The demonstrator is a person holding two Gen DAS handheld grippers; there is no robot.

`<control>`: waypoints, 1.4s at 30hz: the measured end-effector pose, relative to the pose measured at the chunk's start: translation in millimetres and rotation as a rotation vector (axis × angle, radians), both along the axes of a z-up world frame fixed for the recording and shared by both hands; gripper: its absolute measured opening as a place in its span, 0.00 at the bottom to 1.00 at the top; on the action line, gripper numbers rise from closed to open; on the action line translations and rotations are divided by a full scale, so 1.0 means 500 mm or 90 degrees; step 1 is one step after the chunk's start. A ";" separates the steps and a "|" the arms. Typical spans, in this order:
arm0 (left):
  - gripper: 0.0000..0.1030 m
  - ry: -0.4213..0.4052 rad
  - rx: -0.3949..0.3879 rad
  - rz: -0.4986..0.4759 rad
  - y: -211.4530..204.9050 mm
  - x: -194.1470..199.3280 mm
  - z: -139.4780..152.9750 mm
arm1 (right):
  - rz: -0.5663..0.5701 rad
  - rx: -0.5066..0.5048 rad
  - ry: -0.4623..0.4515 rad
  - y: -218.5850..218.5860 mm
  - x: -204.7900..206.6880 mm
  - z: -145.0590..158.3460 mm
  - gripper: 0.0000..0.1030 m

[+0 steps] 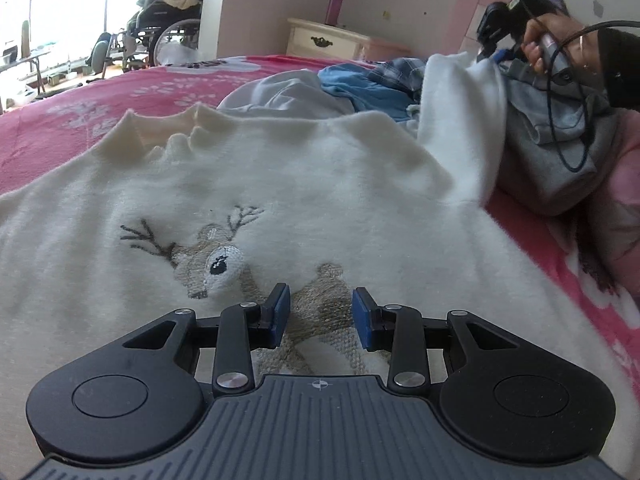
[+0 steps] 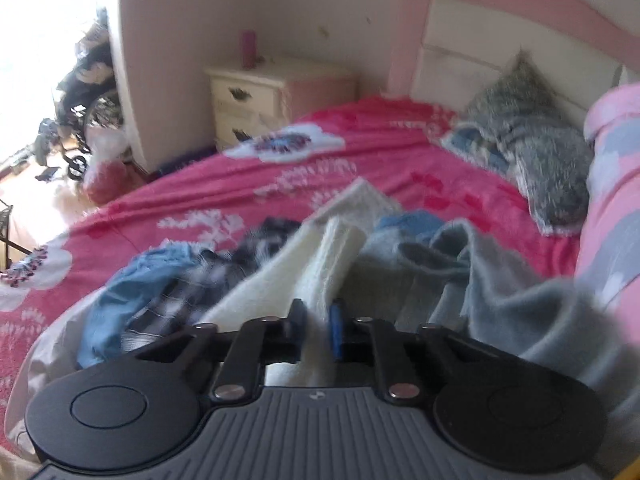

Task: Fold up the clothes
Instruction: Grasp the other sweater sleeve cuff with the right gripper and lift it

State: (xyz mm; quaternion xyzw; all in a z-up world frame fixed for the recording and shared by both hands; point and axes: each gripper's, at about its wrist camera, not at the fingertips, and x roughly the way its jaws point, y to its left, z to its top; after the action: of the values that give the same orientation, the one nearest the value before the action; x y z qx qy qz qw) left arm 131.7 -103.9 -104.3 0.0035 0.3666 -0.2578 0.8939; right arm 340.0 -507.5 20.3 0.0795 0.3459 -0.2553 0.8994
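The cream sweater [image 1: 280, 184] lies flat mid-frame, collar toward upper left. The left gripper [image 1: 321, 312] hovers partly open, empty. The right gripper [image 2: 318, 330] pinches its sleeve [image 2: 320, 264], running upward.

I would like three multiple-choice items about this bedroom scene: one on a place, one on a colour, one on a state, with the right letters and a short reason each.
1. Where does the cream knitted sweater with the embroidered deer lie?
A. on the pink floral bedspread
B. on the cream nightstand
C. on the floor

2. What colour are the pads of the left gripper?
A. red
B. blue
C. white

3. How do the jaws of the right gripper stand?
A. wide open, nothing between
B. closed on the sweater's cream sleeve
C. closed on the grey pillow

Answers: 1 A, the sweater is spread flat on the bedspread. 2 B, both pads show blue. 3 B, cream fabric is pinched between the jaws.
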 end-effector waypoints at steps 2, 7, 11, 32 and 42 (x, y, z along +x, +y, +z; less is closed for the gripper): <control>0.33 0.005 0.000 0.007 -0.002 0.003 -0.002 | 0.026 -0.023 -0.026 0.016 -0.022 0.024 0.12; 0.33 0.006 0.007 0.016 -0.009 0.005 -0.005 | 0.114 -0.038 -0.099 0.075 -0.115 0.108 0.12; 0.33 0.010 0.004 0.025 -0.010 0.006 -0.006 | 0.235 0.001 -0.174 0.144 -0.214 0.190 0.11; 0.33 0.091 -0.117 0.166 0.155 0.025 0.042 | 0.916 0.096 0.088 0.505 -0.644 -0.002 0.11; 0.33 0.155 -0.145 0.078 0.162 -0.057 0.058 | 0.797 0.215 0.247 0.504 -0.710 -0.155 0.38</control>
State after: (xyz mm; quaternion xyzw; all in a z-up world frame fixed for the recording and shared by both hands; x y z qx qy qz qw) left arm 102.9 -22.9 -75.4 -0.1514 0.4402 -0.2414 0.8515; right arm -15.0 -255.4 -57.1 -0.0438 0.5173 0.3613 0.7745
